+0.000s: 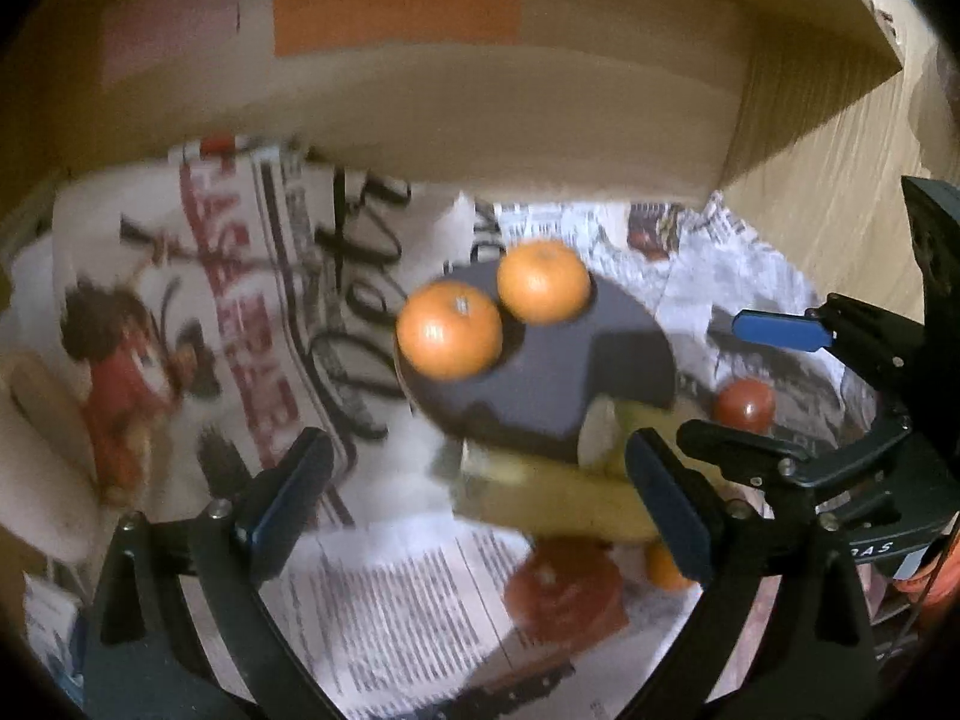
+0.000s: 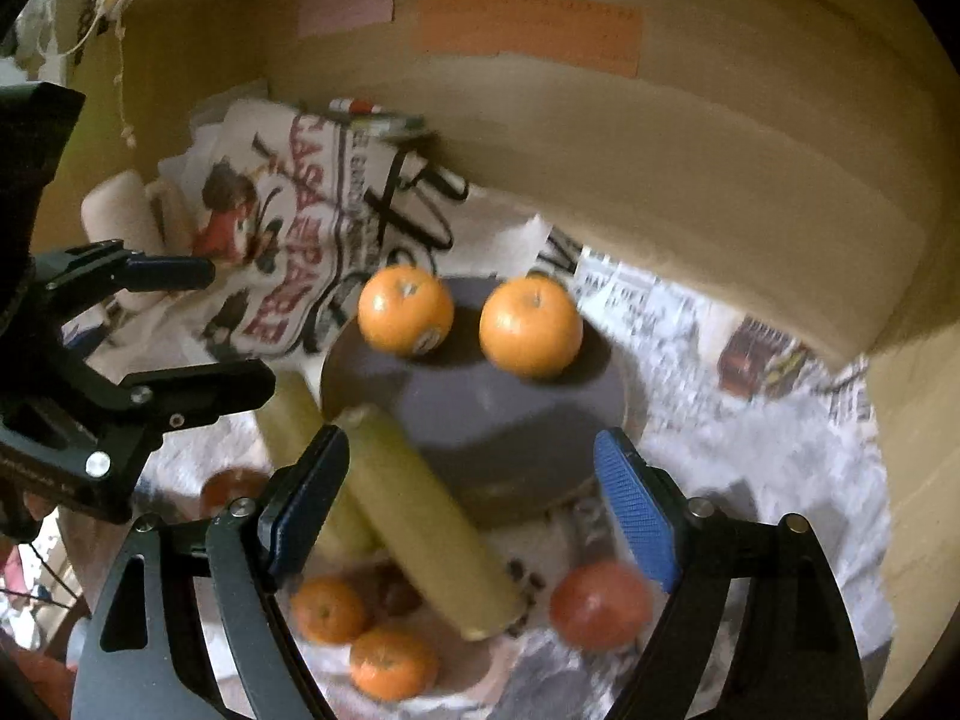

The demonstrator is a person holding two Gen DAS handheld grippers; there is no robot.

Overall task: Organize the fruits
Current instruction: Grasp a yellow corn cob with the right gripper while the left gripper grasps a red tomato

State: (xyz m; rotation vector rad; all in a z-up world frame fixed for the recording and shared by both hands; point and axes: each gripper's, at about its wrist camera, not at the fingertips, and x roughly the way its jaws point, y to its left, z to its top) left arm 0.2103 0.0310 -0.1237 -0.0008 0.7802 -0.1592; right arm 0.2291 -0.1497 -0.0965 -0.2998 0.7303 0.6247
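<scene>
Both units stand released, nothing gripped — left hand-held gripper (image 1: 480, 498) and right hand-held gripper (image 2: 474, 498) spread wide above bananas (image 2: 420, 510). Two oranges (image 2: 531, 327) rest on the dark plate (image 2: 510, 420).

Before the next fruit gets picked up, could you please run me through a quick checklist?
1. Left hand-held gripper open and empty: ok.
2. Right hand-held gripper open and empty: ok.
3. Two oranges resting on the plate: ok.
4. Free space on the plate: ok.
5. Bananas off the plate: not ok, one overlaps its rim.
6. Loose tomato reachable on the newspaper: ok.
</scene>
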